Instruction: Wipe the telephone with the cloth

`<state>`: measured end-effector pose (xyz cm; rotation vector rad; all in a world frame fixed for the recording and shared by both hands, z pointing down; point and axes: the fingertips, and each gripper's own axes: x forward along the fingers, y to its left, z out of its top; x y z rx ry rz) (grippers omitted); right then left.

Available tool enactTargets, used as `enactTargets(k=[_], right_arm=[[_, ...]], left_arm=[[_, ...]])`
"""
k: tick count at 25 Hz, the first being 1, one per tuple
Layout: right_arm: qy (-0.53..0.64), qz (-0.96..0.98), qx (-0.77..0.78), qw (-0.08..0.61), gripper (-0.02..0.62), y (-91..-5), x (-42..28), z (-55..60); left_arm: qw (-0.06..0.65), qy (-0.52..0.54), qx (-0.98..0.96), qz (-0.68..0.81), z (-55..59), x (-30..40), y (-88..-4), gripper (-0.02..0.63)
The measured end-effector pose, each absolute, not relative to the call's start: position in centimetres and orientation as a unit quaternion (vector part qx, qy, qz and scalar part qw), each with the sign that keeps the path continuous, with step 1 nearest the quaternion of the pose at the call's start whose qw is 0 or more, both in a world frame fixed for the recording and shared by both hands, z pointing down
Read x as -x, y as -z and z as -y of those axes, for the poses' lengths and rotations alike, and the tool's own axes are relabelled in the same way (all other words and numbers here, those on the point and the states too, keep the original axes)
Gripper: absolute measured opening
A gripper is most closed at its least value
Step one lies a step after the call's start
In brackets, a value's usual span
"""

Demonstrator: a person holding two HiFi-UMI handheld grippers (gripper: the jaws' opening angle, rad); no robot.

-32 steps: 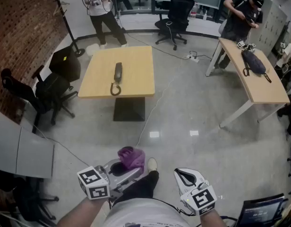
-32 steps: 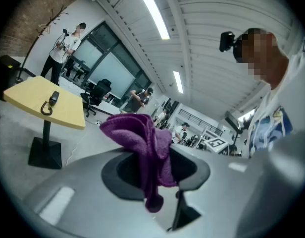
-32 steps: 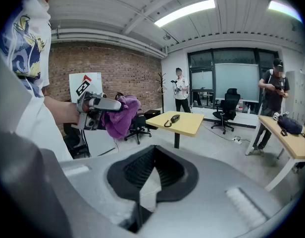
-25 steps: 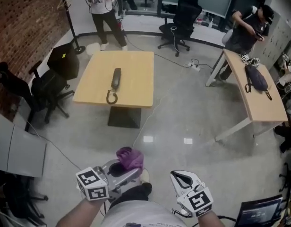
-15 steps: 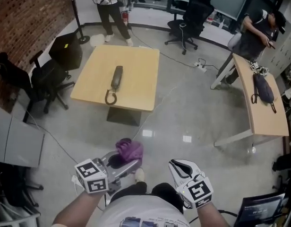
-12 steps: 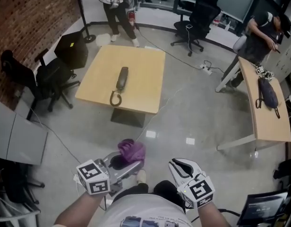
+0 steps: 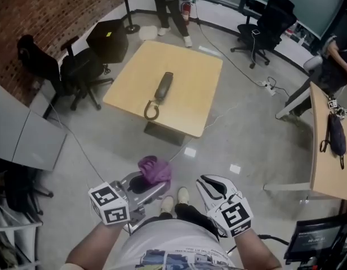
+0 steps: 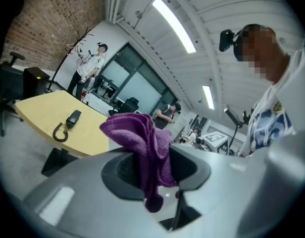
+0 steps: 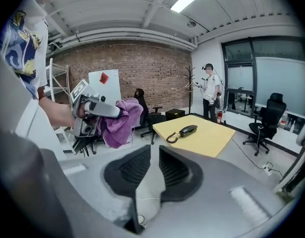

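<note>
A dark telephone handset (image 7: 164,86) with a coiled cord (image 7: 151,111) lies on a light wooden table (image 7: 190,94) some way ahead of me. My left gripper (image 7: 154,183) is held low over the floor and is shut on a purple cloth (image 7: 155,169), which bunches up above its jaws (image 8: 142,143). My right gripper (image 7: 206,180) is beside it; its jaws have just been opening and stand a narrow gap apart with nothing between them (image 9: 155,148). The right gripper view also shows the telephone (image 9: 188,130) on the table (image 9: 207,140).
Black office chairs (image 7: 78,72) and a black box (image 7: 109,38) stand left of the table by a brick wall. A person (image 7: 170,4) stands beyond it. A second desk (image 7: 328,162) with a bag is at the right. A cable (image 7: 218,117) runs across the floor.
Both grippers have travelled forward with me and the table with the telephone now looks nearer and turned in the head view. The cloth stays in the left gripper.
</note>
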<state>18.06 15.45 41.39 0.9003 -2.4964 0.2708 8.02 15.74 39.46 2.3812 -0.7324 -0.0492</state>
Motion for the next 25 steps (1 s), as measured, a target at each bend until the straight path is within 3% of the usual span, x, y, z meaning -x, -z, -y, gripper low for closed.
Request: enactTargets(k=[13, 25], right_arm=[[-0.107, 0.923, -0.294, 0.224, 0.104, -43.1, -19.5, -5.9], [-0.180, 0.875, -0.376, 0.245, 0.144, -47.8, -14.5, 4.1]], left_arm=[[0.299, 0.020, -0.888, 0.349, -10.0, -8.5, -38.1, 0.146], [0.301, 0.017, -0.905, 0.299, -0.3, -1.6, -39.2, 0.147]])
